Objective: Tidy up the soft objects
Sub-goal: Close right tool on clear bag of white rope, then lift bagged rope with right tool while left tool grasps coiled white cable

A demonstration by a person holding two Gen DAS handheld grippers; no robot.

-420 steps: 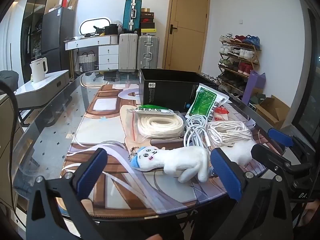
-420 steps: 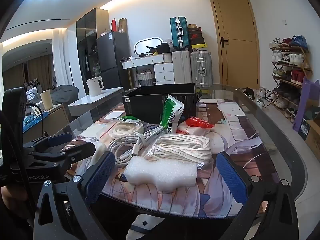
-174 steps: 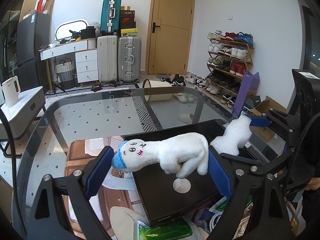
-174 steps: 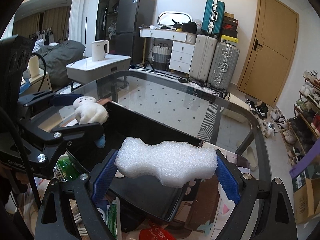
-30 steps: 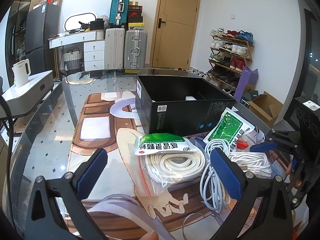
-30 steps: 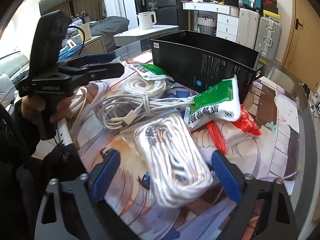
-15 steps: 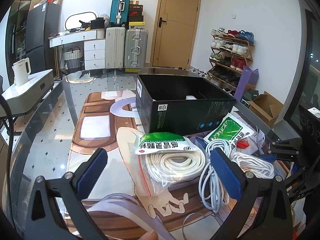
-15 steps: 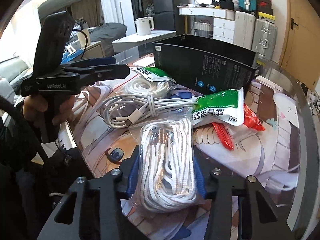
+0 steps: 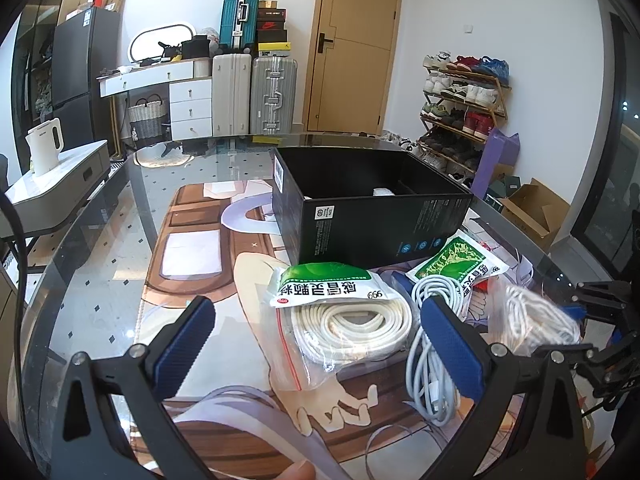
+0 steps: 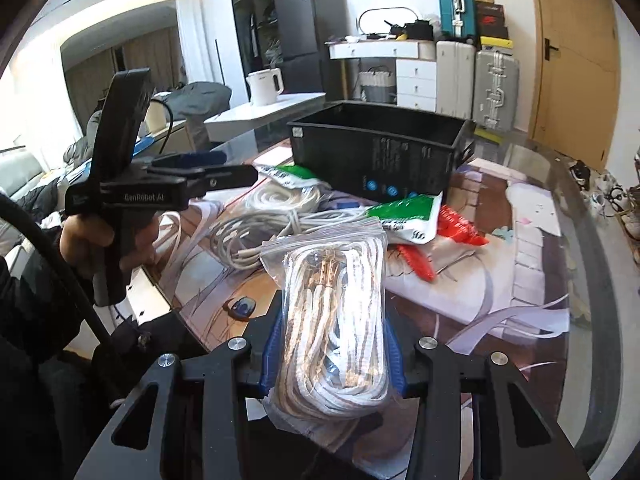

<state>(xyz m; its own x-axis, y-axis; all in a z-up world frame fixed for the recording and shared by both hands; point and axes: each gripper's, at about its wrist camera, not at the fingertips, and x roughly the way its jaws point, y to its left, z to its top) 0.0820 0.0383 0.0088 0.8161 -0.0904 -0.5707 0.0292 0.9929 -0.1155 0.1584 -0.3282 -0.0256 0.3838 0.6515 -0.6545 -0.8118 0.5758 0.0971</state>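
Suitcases, a wooden door and a shoe rack stand behind our glass bench point(image 9: 100, 240), whose printed mat carries the black box point(image 9: 372, 216) that we take as the place for the soft things. Our right claw point(image 10: 332, 356) is clamped on the bagged white rope point(image 10: 336, 320), pinching the coil low down so that the bag's upper end stands free and leans toward the box; it looks raised off the mat, nearer us than the box. To do this step well we judge that we should keep the squeeze firm, since slick plastic over loose coils may slide, carry the bag above the near wall of the box, and let go only once the whole bag hangs over the opening. Our left claw point(image 9: 316, 336) stands wide apart and empty, in front of the box, over the bagged flat cord point(image 9: 348, 316) and beside the loose white cable point(image 9: 432, 364); that bag seems the natural next pick, taken across its middle.
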